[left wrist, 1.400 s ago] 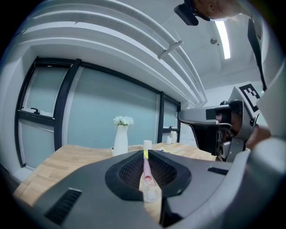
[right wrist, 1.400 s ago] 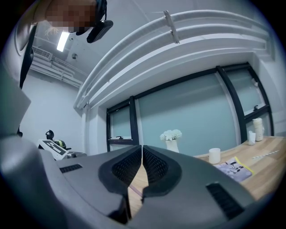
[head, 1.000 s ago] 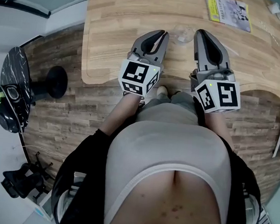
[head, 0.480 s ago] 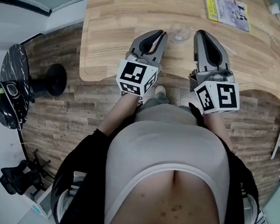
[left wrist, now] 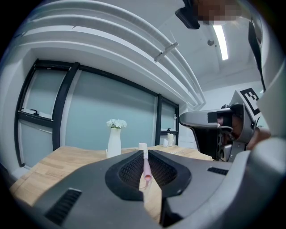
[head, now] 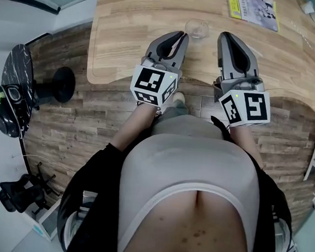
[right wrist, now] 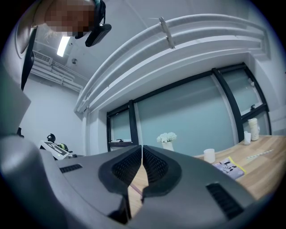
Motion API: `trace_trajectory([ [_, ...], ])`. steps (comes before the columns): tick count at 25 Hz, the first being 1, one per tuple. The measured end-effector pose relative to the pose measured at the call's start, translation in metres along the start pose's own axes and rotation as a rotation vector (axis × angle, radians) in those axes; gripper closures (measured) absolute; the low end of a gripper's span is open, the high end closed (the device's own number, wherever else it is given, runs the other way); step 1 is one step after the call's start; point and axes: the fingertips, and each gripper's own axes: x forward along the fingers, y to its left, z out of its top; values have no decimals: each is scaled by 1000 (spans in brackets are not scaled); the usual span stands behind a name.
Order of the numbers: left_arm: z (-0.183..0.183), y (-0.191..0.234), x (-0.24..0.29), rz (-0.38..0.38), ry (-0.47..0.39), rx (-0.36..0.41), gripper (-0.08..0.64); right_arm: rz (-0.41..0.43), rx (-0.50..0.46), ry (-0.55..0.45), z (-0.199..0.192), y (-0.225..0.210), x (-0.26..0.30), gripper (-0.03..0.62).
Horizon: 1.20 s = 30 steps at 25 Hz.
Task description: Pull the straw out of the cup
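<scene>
A thin pink straw [left wrist: 146,167] lies lengthwise between the jaws of my left gripper [left wrist: 144,150], which is shut on it. In the head view that left gripper [head: 182,37] points at the wooden table [head: 126,47], its tip just left of and nearer to me than the clear empty cup [head: 197,28]; the straw itself does not show there. My right gripper [head: 225,37] hovers to the right of the cup, a short way from it. In its own view the right gripper [right wrist: 141,150] has its jaws together with nothing between them.
A printed booklet [head: 253,5] lies at the table's far right. A white vase of flowers [left wrist: 114,138] and a small white cup [right wrist: 208,155] stand at the back. The table's near edge [head: 123,79] runs under both grippers. A black stool base [head: 62,80] stands on the floor at left.
Both grippers have drawn back from the cup toward my body; the cup and table now sit higher in the head view. The jaws have not changed.
</scene>
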Motion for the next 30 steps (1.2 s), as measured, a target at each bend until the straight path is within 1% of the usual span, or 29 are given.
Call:
trace_trajectory([
  [14, 11, -20, -1, 25, -20, -1, 525, 29, -10, -12, 12, -6, -16, 561],
  [30, 23, -20, -1, 57, -33, 14, 525, 50, -14, -24, 20, -1, -21, 561],
])
